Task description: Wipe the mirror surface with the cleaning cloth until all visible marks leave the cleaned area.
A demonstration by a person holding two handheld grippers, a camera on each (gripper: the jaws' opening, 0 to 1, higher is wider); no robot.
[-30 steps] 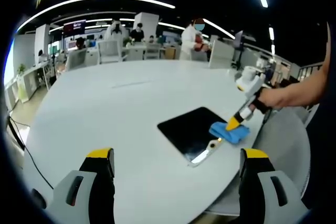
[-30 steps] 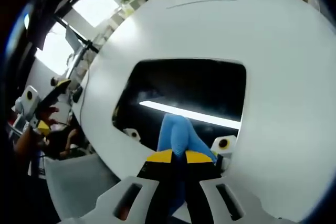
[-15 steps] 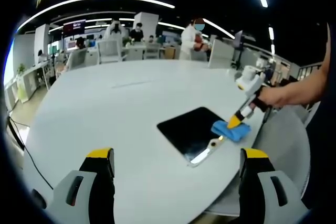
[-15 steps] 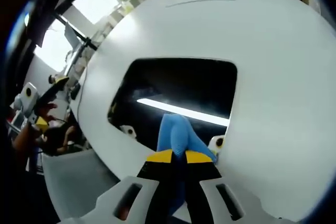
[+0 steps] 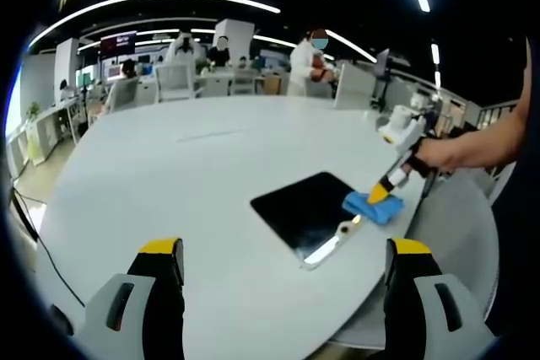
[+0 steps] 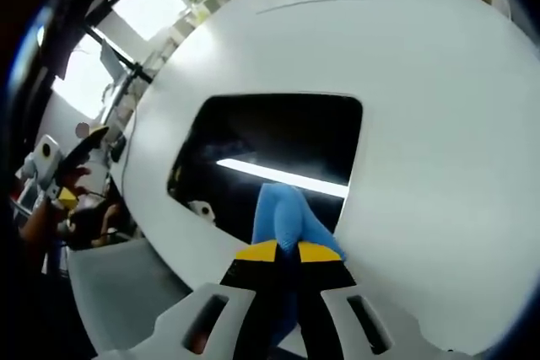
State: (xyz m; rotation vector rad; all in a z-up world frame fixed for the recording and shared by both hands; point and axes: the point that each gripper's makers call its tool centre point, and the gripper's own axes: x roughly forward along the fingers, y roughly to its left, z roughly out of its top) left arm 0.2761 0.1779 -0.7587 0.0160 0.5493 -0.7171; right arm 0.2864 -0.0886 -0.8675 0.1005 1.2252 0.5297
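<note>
Right claw point(image 6: 288, 252) clamped on blue cleaning cloth point(image 6: 283, 218), tilted down at the mirror point(image 6: 270, 145), cloth pressed on the mirror's near edge. In the left gripper view, a bare forearm reaches in from the right, hand point(image 5: 443, 156) gripping the right claw point(image 5: 384, 191). Left claw point(image 5: 283, 269) hangs above the white round tabletop point(image 5: 186, 174), jaws wide apart, holding nothing

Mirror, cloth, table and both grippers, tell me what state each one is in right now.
mirror: flat on the table, glass dark, reflecting a ceiling light strip.
cleaning cloth: bunched, pressed on the mirror's near edge.
right gripper: shut on the cloth.
left gripper: open, empty, above the table.
table: white, bare around the mirror.
</note>
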